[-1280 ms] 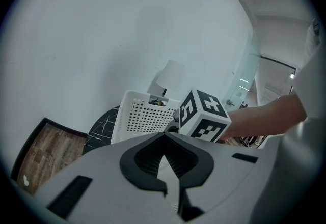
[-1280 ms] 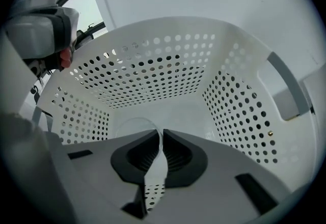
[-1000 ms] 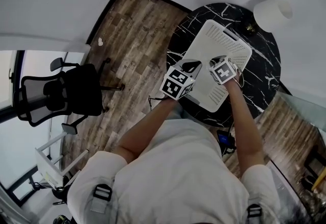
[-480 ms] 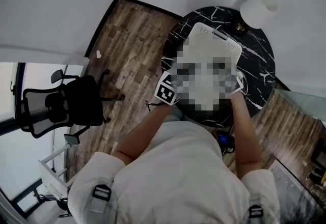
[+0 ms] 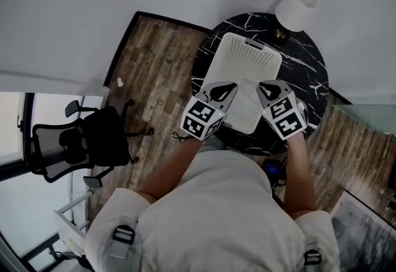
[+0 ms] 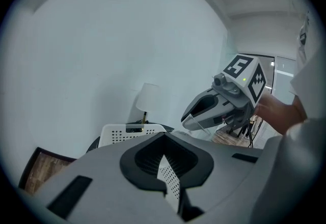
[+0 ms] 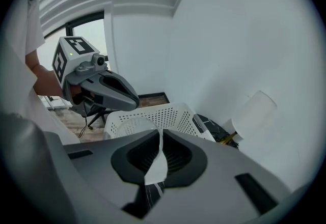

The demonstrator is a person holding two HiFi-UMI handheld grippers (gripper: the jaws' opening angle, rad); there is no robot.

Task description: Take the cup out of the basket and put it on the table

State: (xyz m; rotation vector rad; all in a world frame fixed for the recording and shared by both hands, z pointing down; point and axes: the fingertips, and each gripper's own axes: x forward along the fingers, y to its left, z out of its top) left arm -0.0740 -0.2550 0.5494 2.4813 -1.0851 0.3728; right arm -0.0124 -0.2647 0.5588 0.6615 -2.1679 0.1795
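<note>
The basket (image 5: 240, 62) on the table (image 5: 312, 70) holds a clear cup (image 7: 133, 125) at its near end. The left gripper (image 5: 224, 88) and the right gripper (image 5: 266, 87) are above it, jaws almost together, both empty.

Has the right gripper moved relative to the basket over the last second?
Yes. The right gripper has drawn back toward the person, from over the middle of the basket to its near right edge.

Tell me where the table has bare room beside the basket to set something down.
Widest bare patch: table right of the basket, nearer than the lamp. A narrow strip runs along the basket's left side. The near side is crowded: left gripper and right gripper over the basket's end.
</note>
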